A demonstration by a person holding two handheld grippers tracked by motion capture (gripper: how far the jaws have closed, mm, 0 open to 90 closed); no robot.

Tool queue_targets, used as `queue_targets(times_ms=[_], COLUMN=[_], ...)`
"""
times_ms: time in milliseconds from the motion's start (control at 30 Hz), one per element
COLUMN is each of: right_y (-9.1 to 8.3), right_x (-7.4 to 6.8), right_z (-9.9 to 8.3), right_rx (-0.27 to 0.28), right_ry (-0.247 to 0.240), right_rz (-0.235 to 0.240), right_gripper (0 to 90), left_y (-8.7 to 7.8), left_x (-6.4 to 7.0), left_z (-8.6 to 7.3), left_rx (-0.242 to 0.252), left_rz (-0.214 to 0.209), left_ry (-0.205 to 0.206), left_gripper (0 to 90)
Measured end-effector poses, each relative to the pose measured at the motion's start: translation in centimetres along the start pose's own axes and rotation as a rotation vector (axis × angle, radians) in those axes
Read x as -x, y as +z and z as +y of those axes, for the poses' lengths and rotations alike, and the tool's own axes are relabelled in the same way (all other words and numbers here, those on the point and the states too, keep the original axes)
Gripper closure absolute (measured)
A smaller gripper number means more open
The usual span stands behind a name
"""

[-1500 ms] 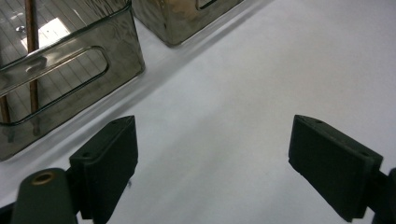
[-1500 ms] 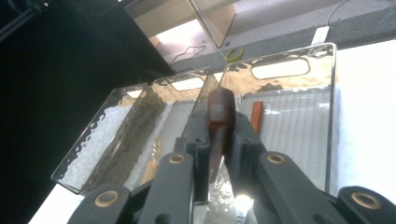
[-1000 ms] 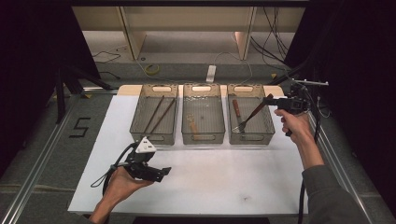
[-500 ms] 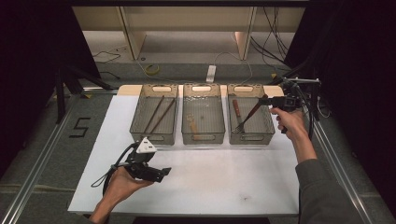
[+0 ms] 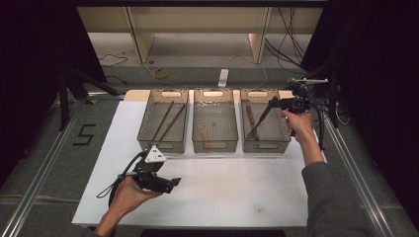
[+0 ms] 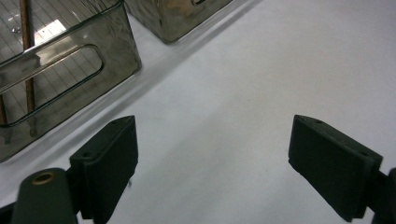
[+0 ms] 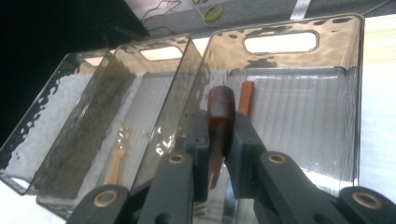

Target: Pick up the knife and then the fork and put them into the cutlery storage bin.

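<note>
The right gripper [image 5: 274, 102] had its jaws clamped on the brown handle of a fork [image 5: 260, 120], which slanted down into the right-hand bin [image 5: 285, 136], tines near its front wall. Left of that bin stood the middle bin [image 5: 214, 144] and the left bin [image 5: 144, 134]. The left gripper [image 5: 174, 183] hovered over the bench [image 5: 237, 187] in front of the left bin, jaws wide apart.

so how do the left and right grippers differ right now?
The left gripper is open, jaws wide apart with nothing between them; the right gripper is shut on a brown-handled fork. The left gripper sits low over the white table near its front; the right gripper is at the rightmost bin. Both are handheld, with black jaws.
</note>
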State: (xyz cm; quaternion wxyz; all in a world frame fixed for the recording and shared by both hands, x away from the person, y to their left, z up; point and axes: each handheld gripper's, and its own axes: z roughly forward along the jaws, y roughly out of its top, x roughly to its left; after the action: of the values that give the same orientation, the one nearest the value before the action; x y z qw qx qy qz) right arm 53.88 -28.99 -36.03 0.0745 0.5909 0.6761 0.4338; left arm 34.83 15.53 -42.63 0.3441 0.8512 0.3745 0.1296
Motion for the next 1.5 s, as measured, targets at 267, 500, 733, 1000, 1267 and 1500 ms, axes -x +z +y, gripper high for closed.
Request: queue_targets(times_ms=[267, 500, 733, 1000, 1267, 1500], right_y=[0.8, 1.5, 2.2, 1.9, 0.6, -0.2], right_x=[0.4, 0.2, -0.8, -2.2, -2.5, -2.3], right_z=[0.1, 0.3, 0.8, 1.7, 2.5, 2.4], right_rx=[0.029, 0.034, -0.007, -0.012, 0.039, 0.047], right_ry=[0.044, 0.042, -0.036, -0.179, -0.184, -0.169], right_rz=[-0.01, -0.025, -0.134, -0.267, -0.256, -0.208], right_gripper=[80.2, 63.7, 19.8, 17.7, 18.5, 18.5], left_y=[0.1, 0.0, 0.0, 0.0, 0.1, 0.1], left_x=[0.0, 0.0, 0.1, 0.2, 0.2, 0.2], left_z=[0.0, 0.0, 0.1, 0.1, 0.1, 0.1], left_rx=[-0.009, -0.008, -0.007, -0.008, -0.014, -0.013], left_rz=[-0.003, -0.003, -0.003, -0.004, -0.005, -0.003], left_ry=[0.008, 0.01, 0.011, 0.011, 0.016, 0.015], left_gripper=[15.6, 15.6, 15.6, 15.6, 15.6, 15.6])
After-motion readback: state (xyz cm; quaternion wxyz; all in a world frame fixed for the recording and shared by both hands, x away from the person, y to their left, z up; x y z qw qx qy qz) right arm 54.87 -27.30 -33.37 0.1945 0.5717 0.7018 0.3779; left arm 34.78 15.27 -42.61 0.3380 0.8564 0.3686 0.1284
